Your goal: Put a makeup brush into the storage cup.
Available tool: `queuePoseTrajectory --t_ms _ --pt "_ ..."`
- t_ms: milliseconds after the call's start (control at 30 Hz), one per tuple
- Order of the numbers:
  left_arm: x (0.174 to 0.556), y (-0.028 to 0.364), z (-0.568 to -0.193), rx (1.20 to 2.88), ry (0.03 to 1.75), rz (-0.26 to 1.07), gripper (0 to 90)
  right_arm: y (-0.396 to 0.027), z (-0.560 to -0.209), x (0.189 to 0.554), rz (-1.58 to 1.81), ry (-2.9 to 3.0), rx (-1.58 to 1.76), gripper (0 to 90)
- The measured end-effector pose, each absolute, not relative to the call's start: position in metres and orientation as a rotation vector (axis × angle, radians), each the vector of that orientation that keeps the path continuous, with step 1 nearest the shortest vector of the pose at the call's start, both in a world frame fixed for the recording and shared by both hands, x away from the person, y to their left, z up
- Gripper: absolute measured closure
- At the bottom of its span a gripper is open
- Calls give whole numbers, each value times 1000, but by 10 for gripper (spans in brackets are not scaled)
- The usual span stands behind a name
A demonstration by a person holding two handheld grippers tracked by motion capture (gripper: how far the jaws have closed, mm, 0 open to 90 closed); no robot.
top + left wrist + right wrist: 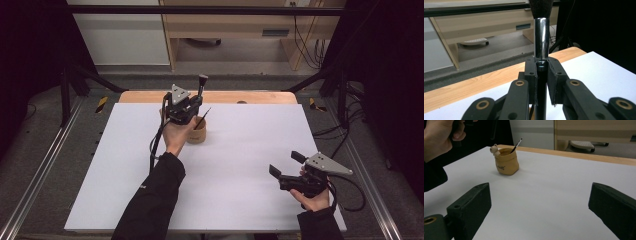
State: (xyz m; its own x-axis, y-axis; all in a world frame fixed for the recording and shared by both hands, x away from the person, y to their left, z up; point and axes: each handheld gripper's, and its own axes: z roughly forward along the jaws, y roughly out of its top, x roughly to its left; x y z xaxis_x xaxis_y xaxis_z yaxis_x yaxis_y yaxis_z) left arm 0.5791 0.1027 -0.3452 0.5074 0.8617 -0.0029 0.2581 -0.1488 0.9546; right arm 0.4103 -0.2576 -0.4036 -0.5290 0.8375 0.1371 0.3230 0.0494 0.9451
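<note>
left gripper [199, 100]: jaws clenching on the makeup brush, held up above the table's far-left area, right over the pot; in the left gripper view both black pads are pressing on the brush handle just under the ferrule
makeup brush [541, 37]: standing upright between the left jaws, dark bristles at top, shiny chrome ferrule below them, black handle running down past the pads; in the high view it is poking up above the gripper, bristle end up, clear of the table
left hand [176, 134]: wrapping the gripper body from below, dark sleeve coming in from the bottom edge
pot [506, 161]: small tan sack-shaped holder sitting on the white mat, far-left part of the table, little bear-like figure on its rim, some lettering on the front, too small to read; in the high view it is sitting just beside and partly behind the left hand
thin brush [516, 145]: slim dark stick sitting in the pot, leaning toward the pot's right side, tip sticking out over the rim
right gripper [285, 164]: jaws released and spread wide, nothing between them, sitting low over the near-right part of the mat, well apart from the pot
right hand [312, 197]: gripping the right gripper from below, near the mat's front edge
white mat [250, 150]: covering most of the wooden table [260, 97], wood strip showing at the far edge
</note>
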Motion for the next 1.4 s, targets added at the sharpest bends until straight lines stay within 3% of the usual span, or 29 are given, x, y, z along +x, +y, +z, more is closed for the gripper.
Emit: queuePoseTrajectory --t_ms 1400 --pt "603 93 -396 1757 1017 699 790 -260 -403 410 1490 1880 1158 51"
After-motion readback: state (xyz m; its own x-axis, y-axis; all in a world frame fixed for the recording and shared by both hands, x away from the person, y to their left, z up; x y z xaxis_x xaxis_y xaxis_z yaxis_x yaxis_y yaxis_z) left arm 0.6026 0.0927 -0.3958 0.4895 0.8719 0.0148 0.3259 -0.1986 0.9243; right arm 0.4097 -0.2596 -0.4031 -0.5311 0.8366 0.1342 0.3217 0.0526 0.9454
